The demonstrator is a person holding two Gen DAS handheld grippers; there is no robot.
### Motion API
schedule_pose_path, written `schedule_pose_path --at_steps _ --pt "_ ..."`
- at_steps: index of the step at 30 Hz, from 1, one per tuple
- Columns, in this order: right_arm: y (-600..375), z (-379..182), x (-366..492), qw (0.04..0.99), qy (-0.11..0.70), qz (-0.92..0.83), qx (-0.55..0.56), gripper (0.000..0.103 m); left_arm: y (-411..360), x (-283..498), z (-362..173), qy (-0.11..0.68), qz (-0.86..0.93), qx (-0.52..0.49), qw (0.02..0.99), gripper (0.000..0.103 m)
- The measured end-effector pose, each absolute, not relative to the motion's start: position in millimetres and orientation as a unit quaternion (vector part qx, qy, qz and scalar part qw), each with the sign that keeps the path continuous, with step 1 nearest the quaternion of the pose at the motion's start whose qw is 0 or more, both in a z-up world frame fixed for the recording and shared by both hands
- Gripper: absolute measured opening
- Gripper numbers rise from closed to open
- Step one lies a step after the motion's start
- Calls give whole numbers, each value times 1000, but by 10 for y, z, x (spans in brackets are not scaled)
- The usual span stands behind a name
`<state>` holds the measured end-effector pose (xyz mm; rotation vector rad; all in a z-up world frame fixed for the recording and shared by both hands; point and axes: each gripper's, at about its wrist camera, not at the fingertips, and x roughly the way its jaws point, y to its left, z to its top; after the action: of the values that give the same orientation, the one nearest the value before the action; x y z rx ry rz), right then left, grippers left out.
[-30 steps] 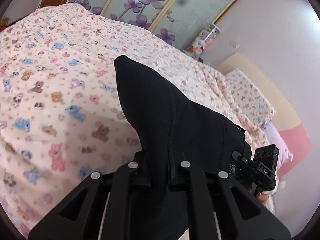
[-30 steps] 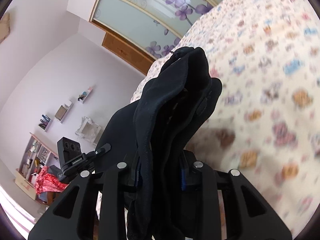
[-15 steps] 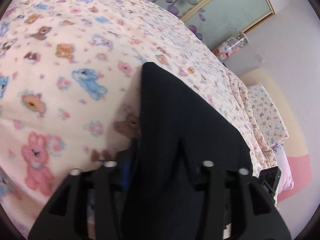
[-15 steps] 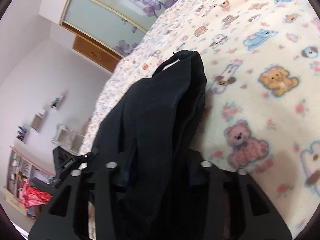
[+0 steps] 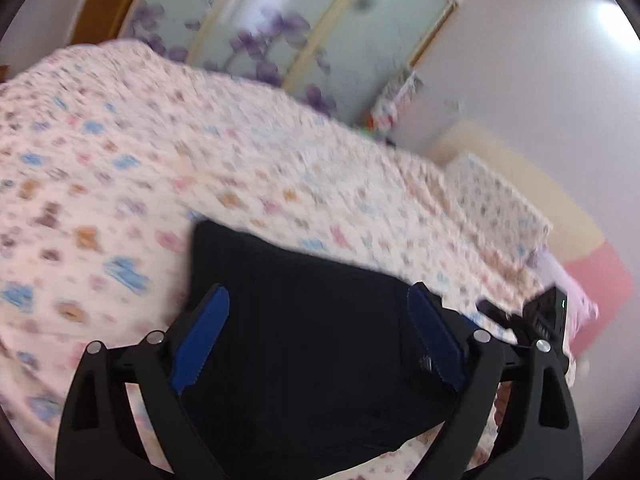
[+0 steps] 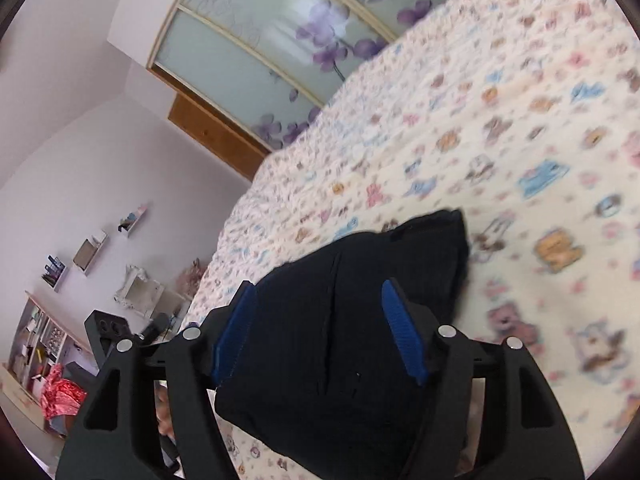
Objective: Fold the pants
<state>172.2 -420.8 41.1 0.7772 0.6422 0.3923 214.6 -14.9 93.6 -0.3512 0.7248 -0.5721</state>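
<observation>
The black pants (image 5: 304,340) lie folded in a flat bundle on the bed, also seen in the right wrist view as black pants (image 6: 360,320). My left gripper (image 5: 316,288) hovers over one end of them. Its jaws are opening wide, and the blue pads (image 5: 200,324) stand clear of the cloth on either side. My right gripper (image 6: 316,288) is over the other end. Its jaws are opening too, with the cloth lying loose between the blue pads (image 6: 400,332). Each view shows the other gripper's body at the edge of the picture.
The bed (image 5: 160,168) is covered by a cream blanket (image 6: 520,160) printed with small animals. A pillow (image 5: 492,204) lies at its head. Sliding wardrobe doors (image 6: 280,40) with purple flowers stand beyond. Wall shelves (image 6: 88,252) and a red bundle (image 6: 60,396) are at the left.
Both grippers were shut on the pants and held them up. Now the pants rest on the blanket, both pairs of jaws have spread apart, and the cloth is let go.
</observation>
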Motion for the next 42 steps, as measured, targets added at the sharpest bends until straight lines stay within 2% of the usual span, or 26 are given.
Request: schedule_pose_path --at_steps 3,5,6,8,14,16,18,20,26,30,32,33,35,38,42 --pt "-4262 119 1886 837 339 167 395 67 -280 2329 542 416 -237 -157 864 90" --pt "-4290 -93 1937 830 347 165 405 65 -256 2430 284 447 -228 -167 849 79" --pt "-4293 -163 1944 829 342 169 408 65 -208 2469 148 453 -227 -185 842 76" --pt "-4305 -194 1902 831 332 175 411 65 -132 2478 40 437 -232 -213 843 76" --pt "-4315 75 1613 841 315 178 401 66 -22 2283 255 419 -237 -223 848 78" --pt "-4258 240 1431 849 300 202 386 66 -23 2051 401 399 -248 -197 861 82" --pt "-4146 373 1173 856 291 225 364 78 -75 1795 520 371 -261 -162 876 89" --pt "-4033 412 993 856 288 241 354 78 -107 1605 530 359 -272 -138 882 91" --pt "-3845 -35 991 837 355 224 351 80 -276 1615 94 395 -248 -109 878 92" --pt "-3901 -85 997 830 339 233 378 80 -410 1654 24 396 -234 -81 884 101" --pt "-3909 -11 935 832 332 233 379 80 -427 1606 65 394 -223 -69 889 101" --pt "-3906 52 866 839 327 226 371 85 -414 1536 128 384 -219 -65 895 101" --pt "-3892 240 658 870 307 190 336 102 -348 1387 228 361 -203 -63 908 101" --pt "-3834 507 244 920 241 143 275 102 -189 1034 410 315 -162 -58 934 101" --pt "-3690 662 -145 956 198 73 206 102 -5 606 521 276 -118 -50 953 101"
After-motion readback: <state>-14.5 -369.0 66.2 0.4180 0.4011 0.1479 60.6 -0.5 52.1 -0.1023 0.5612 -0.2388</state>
